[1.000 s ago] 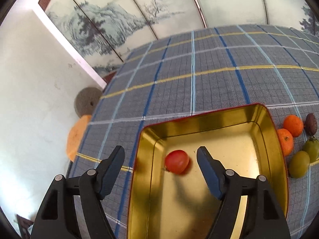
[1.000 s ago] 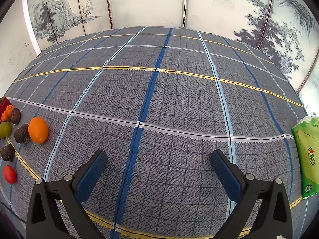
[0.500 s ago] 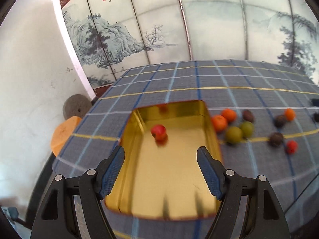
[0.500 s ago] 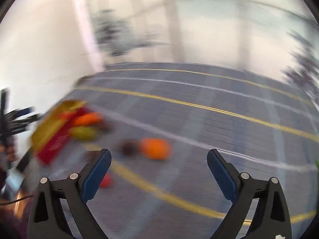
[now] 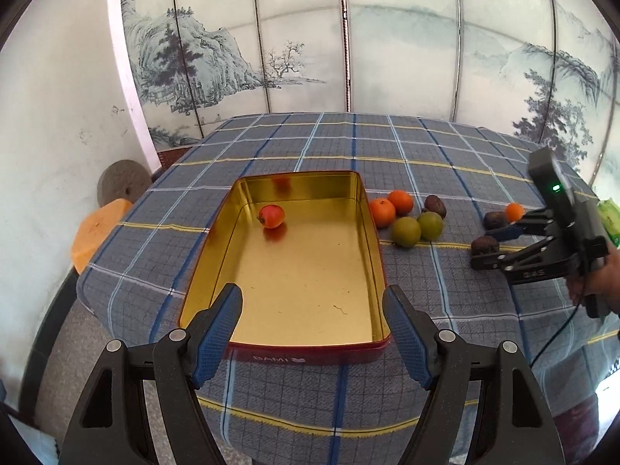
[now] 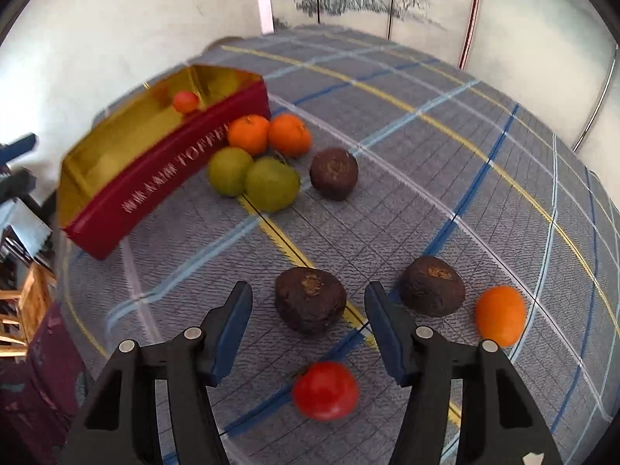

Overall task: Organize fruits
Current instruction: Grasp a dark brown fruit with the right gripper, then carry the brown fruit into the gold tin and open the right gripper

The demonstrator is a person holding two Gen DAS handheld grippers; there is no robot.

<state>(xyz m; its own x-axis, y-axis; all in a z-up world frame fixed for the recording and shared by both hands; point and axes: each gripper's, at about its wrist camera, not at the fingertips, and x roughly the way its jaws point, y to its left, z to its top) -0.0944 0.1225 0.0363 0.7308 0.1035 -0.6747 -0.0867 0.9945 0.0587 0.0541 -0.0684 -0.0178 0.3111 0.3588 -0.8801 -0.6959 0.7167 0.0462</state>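
A gold tin with red sides (image 5: 372, 255) (image 6: 166, 178) holds one red fruit (image 5: 271, 216) (image 6: 185, 101). My left gripper (image 5: 312, 327) is open and empty over the tin's near end. My right gripper (image 6: 306, 312) (image 5: 490, 246) is open above the cloth, its fingers either side of a dark brown fruit (image 6: 310, 300) (image 5: 484, 244). A red fruit (image 6: 325, 390) lies under the gripper. Another dark fruit (image 6: 432, 286) and a small orange (image 6: 500, 314) lie to its right. Two oranges (image 6: 269, 133), two green fruits (image 6: 254, 178) and a dark fruit (image 6: 334, 173) lie by the tin.
The table (image 5: 348, 147) has a blue-grey checked cloth and stands before a painted screen. A green packet (image 5: 610, 221) lies at its right edge. An orange stool (image 5: 99, 232) and a grey round thing (image 5: 122, 186) stand left of the table.
My left gripper has drawn back and up from the tin, leaving the red fruit inside. My right gripper has swung left and down to the loose fruits and now straddles a dark brown one.
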